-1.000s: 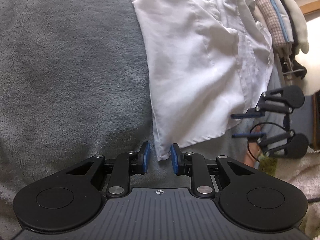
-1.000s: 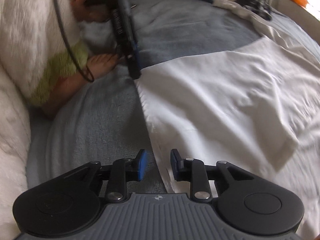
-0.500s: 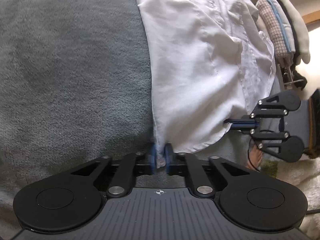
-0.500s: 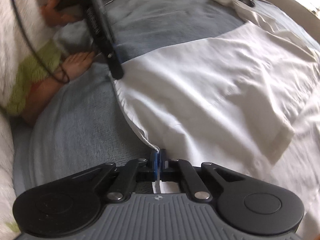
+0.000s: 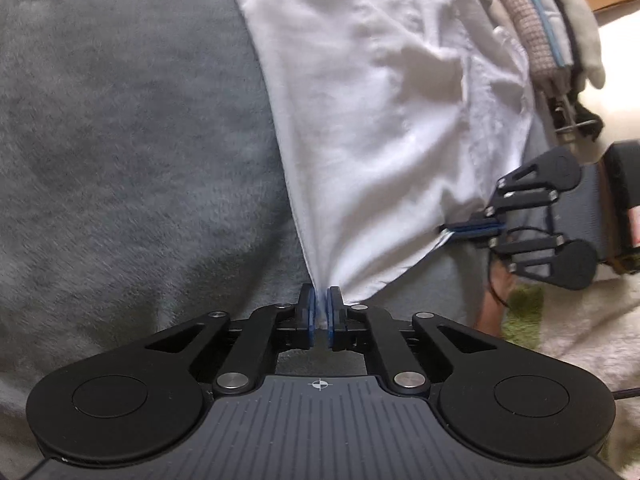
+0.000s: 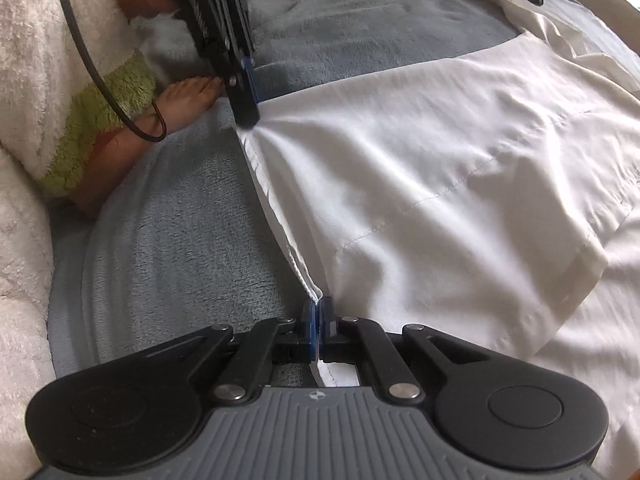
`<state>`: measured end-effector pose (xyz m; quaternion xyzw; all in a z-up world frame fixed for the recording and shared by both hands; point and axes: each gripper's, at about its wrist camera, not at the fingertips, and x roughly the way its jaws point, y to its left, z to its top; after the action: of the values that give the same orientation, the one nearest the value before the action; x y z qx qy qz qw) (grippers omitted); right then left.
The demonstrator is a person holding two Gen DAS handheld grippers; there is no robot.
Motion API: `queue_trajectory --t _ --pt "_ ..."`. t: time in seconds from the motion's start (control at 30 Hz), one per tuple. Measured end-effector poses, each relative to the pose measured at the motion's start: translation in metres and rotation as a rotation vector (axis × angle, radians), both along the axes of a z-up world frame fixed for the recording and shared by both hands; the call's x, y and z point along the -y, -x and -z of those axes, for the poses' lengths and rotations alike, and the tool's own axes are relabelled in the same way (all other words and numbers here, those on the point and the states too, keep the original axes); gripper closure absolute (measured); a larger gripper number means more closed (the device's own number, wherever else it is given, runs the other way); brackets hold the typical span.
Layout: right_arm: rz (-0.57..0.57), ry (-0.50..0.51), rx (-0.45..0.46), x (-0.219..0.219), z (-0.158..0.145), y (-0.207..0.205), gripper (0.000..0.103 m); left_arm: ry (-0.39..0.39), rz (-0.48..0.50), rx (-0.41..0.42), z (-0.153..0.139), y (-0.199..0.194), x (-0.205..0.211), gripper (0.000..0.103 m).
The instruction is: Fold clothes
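Closed since a second ago: left hand-held gripper (image 5: 319, 312) and right hand-held gripper (image 6: 317, 320), each pinching a hem corner of white shirt (image 5: 384, 128); hem stretched taut between, body lying ahead across grey bed (image 5: 120, 140).

Left tongs (image 5: 319, 312) clamped on corner of white garment (image 5: 384, 120), blue pads pressed against the cloth from both sides. Garment spread across grey fleece blanket (image 5: 132, 152), creased, pulled taut toward the clamp point. Right tongs (image 5: 472, 229) at right edge, closed on the neighbouring hem corner. Stacked folded textiles (image 5: 536, 28) at upper right.
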<state>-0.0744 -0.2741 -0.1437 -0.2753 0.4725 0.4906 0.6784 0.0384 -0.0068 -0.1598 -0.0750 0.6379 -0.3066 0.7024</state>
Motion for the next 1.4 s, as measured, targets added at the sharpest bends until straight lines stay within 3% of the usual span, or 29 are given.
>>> queue_trajectory --t 0.3,0.53,0.77,1.17,1.3,1.4 --pt "-0.016 0.001 0.003 -0.002 0.005 -0.003 0.1 0.048 -0.021 0.219 -0.033 -0.053 0.005 0.098" --pt "0.024 -0.034 -0.006 0.007 0.004 -0.001 0.1 -0.026 -0.071 0.429 -0.004 -0.12 0.035 0.099" --pt "0.072 -0.073 -0.042 0.015 0.002 -0.004 0.1 -0.002 -0.293 0.477 0.007 -0.188 0.005 0.099" --pt "0.077 -0.114 -0.098 0.03 0.002 -0.008 0.1 -0.034 -0.506 0.492 0.013 -0.253 -0.012 0.099" --pt "0.085 -0.123 -0.103 0.03 0.002 -0.005 0.1 -0.035 -0.507 0.547 -0.008 -0.24 -0.007 0.099" --pt "0.091 -0.129 -0.106 0.028 0.003 -0.006 0.1 0.038 -0.36 0.625 -0.034 -0.211 0.013 0.099"
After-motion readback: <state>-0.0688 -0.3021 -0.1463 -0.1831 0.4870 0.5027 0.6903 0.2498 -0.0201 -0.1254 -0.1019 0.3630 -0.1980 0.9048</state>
